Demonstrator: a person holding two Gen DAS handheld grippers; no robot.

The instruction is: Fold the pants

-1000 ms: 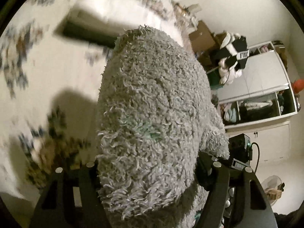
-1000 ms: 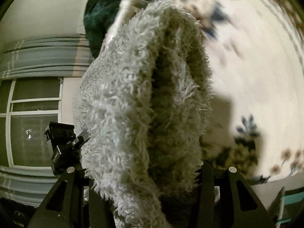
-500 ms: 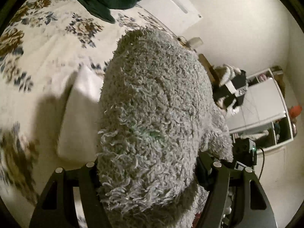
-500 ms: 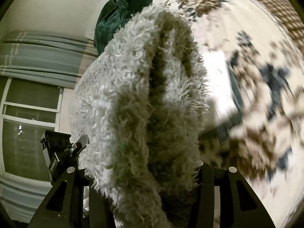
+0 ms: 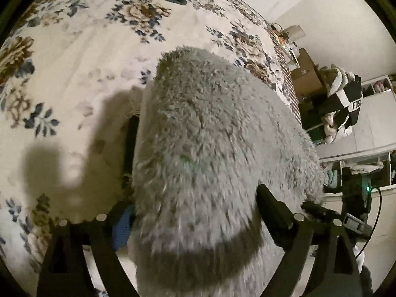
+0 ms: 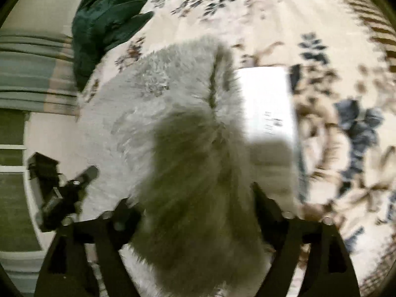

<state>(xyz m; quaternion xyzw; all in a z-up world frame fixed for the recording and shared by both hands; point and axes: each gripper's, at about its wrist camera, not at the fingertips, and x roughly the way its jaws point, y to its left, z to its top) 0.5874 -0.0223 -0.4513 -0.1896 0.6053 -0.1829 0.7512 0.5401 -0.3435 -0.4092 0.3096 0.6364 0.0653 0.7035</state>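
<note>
The grey fluffy pants (image 5: 212,153) fill the middle of the left wrist view, bunched between the fingers of my left gripper (image 5: 195,212), which is shut on them above the floral bedspread (image 5: 74,57). In the right wrist view the same pants (image 6: 178,148) hang in a thick fold from my right gripper (image 6: 195,212), which is also shut on them. The other gripper (image 6: 61,193) shows at the left of the right wrist view, holding the far edge. The fabric hides both sets of fingertips.
A dark green garment (image 6: 109,17) lies at the far end of the bed. A white folded item (image 6: 267,106) lies on the bedspread just past the pants. A white shelf unit (image 5: 366,133) with clothes and cardboard boxes (image 5: 307,81) stands beside the bed.
Both grippers have swung the pants over and down toward the bedspread. The bed now fills both views, and the white folded item has come close under the right gripper.
</note>
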